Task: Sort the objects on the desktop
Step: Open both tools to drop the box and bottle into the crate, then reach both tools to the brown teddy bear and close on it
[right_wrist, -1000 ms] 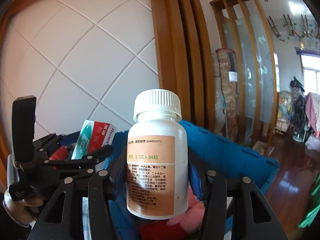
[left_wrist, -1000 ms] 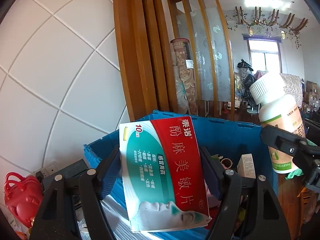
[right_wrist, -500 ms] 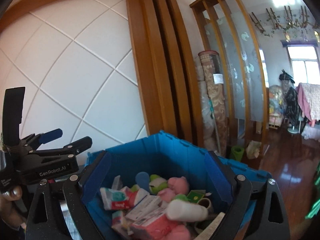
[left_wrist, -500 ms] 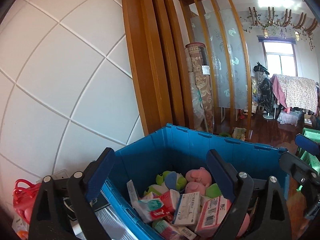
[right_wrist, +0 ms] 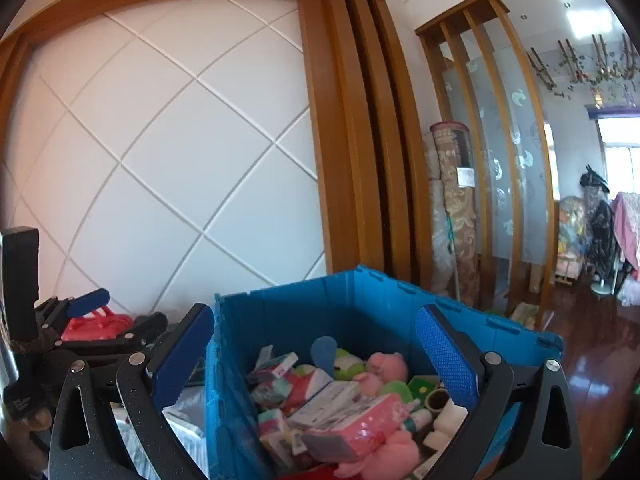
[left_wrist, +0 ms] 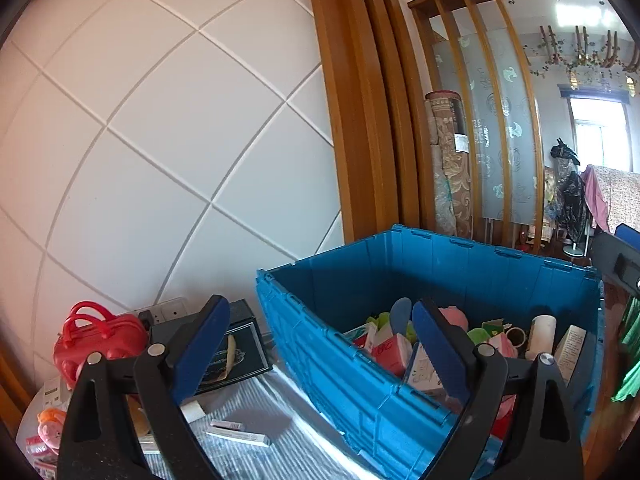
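Both grippers have let go since a second ago: the medicine box the left one carried and the white bottle the right one carried are out of their fingers, and both views have shifted left.

Now the left gripper [left_wrist: 320, 344] stands with its fingers wide apart and nothing between them, straddling the near-left wall of the blue crate [left_wrist: 360, 380] in the lower middle of its frame. Its right finger hides part of the crate's contents. Behind it a white bottle [left_wrist: 541, 336] stands at the lower right, by a pale carton [left_wrist: 572, 346] and a roll of tape [left_wrist: 515, 334]; whether this is the released bottle cannot be told. Lower left, a red handbag [left_wrist: 98, 336] sits against the wall, beside a dark box [left_wrist: 240, 350] half covered by the left finger. A slim white packet [left_wrist: 236, 432] lies on the striped cover below; its print is too small to read.

The right gripper [right_wrist: 316, 354] is likewise spread wide and empty, over the crate [right_wrist: 224, 408]. Between its fingers lie a pink plush toy [right_wrist: 384, 364], a pink-and-white pack [right_wrist: 352, 420] and several small cartons, jumbled and overlapping; the frame's bottom edge cuts off the nearest. At far left the other gripper appears edge-on, with the handbag [right_wrist: 94, 326] partly hidden behind it.
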`<state>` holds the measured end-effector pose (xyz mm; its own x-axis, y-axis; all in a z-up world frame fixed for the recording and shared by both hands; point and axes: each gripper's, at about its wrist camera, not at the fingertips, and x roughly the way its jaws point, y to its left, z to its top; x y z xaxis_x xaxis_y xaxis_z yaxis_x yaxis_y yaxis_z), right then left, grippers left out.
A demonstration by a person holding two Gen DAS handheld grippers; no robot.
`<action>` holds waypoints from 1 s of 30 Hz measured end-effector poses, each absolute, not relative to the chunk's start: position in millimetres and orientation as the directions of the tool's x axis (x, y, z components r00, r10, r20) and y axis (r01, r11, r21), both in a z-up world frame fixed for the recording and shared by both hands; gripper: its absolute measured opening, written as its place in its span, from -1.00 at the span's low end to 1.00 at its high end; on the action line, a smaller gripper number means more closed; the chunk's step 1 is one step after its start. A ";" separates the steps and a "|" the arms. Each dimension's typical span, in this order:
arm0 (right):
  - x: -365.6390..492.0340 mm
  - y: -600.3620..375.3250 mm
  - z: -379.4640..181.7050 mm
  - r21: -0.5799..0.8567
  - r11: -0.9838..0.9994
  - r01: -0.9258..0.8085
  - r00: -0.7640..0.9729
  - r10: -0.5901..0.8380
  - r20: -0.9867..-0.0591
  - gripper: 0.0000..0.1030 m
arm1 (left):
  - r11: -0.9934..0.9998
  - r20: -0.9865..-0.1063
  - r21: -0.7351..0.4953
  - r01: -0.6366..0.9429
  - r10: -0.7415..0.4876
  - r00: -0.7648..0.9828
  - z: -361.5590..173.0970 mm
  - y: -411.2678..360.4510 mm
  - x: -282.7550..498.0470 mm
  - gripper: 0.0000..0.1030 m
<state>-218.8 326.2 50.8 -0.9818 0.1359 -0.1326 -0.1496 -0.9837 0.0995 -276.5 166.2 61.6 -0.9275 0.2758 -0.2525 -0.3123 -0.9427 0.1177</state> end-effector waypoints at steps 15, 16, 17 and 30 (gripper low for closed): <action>-216.8 198.7 19.1 0.116 -0.993 -0.018 -0.973 -0.009 -0.229 0.99 | -0.989 -0.286 0.142 -0.029 -0.013 -0.958 20.0 -9.3 -224.0 0.82; -216.0 188.5 17.3 0.117 -0.993 -0.009 -0.972 -0.019 -0.235 0.99 | -0.989 -0.287 0.149 -0.009 -0.035 -0.957 15.3 -23.6 -218.9 0.82; -215.1 177.7 15.6 0.114 -0.994 -0.003 -0.971 -0.025 -0.240 0.99 | -0.987 -0.290 0.162 0.011 -0.058 -0.955 10.7 -37.0 -214.3 0.82; -226.5 62.9 -10.8 0.082 -0.993 0.086 -0.940 -0.108 -0.323 1.00 | -0.960 -0.360 0.193 0.205 -0.264 -0.895 -40.4 -216.3 -203.4 0.82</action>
